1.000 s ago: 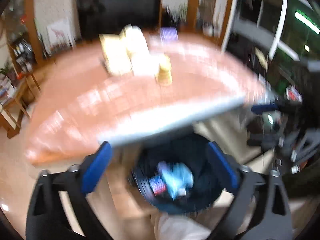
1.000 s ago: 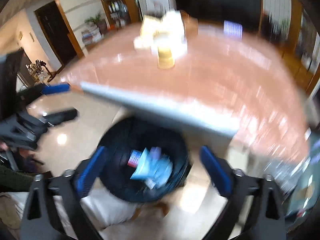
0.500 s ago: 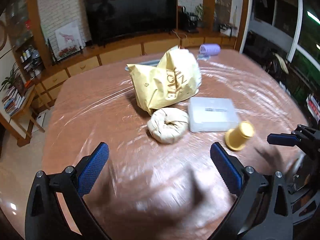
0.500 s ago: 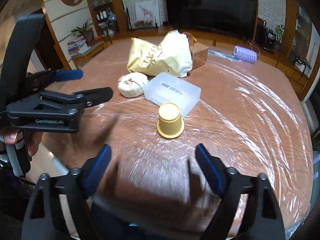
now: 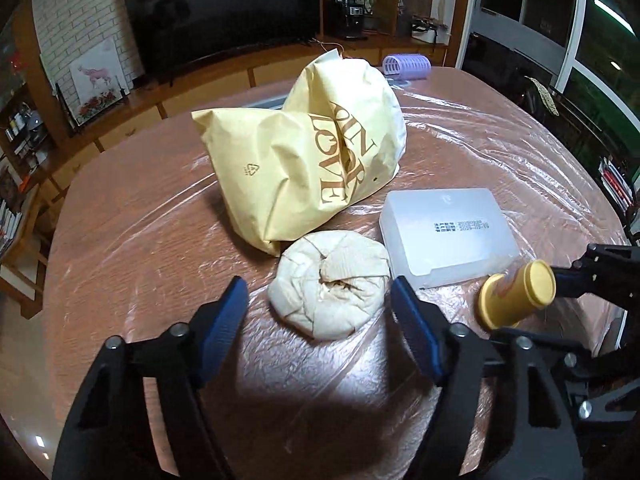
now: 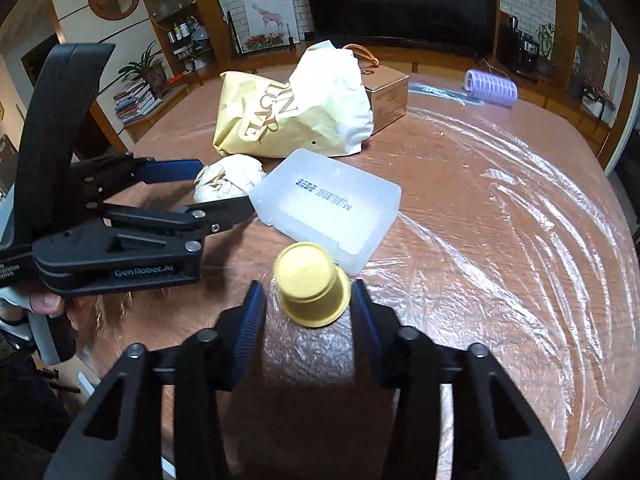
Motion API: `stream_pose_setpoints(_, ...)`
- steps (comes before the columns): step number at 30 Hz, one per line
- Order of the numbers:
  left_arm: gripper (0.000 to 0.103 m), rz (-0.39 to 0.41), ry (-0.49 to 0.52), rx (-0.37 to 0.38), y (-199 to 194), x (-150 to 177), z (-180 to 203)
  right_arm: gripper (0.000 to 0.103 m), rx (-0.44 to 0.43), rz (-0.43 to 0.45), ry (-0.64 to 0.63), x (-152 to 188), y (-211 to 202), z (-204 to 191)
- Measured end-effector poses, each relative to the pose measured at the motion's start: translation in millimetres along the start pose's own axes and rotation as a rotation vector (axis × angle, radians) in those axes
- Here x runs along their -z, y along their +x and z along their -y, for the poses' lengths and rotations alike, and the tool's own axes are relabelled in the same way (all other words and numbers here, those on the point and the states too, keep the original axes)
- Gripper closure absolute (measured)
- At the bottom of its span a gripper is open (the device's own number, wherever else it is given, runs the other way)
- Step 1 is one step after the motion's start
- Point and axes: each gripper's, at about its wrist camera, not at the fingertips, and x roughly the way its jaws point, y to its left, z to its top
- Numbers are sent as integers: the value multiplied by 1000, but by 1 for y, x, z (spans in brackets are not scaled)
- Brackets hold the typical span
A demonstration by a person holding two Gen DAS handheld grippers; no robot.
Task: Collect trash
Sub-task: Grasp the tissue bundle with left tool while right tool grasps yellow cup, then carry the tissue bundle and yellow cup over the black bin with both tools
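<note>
The right gripper (image 6: 306,300) is closed on the small yellow plastic capsule-shaped cup (image 6: 312,290), low in the middle of the right wrist view; its jaws have just been closing, and the blue pads press the cup's flared skirt on both sides. The left gripper (image 5: 320,312) is only partly closed, its jaws having just been narrowing, with the crumpled whitish paper ball (image 5: 330,282) between the tips at lower centre of the left view but apparently not yet pinched. For a clean pick, the left pads should be settled around the ball's widest part before closing, kept clear of the translucent plastic box (image 5: 446,236) just beside it and the yellow paper bag (image 5: 304,160) behind.
</note>
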Motion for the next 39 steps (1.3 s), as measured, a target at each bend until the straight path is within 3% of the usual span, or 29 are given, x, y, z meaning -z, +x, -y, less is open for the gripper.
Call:
stream_pose_setpoints(4, 51, 4, 2, 24, 2, 0, 0, 68, -2, 15, 16, 0, 0, 3)
stream_pose_setpoints(9, 51, 7, -22, 48, -4, 4, -5, 68, -12, 24, 37, 1, -5, 7)
stream_pose_setpoints(23, 51, 30, -61, 17, -33, 16, 1, 68, -23, 18, 67, 12, -22, 20)
stream_pose_setpoints(39, 51, 60, -95, 21, -70, 37, 35, 68, -48, 33, 63, 27, -52, 35)
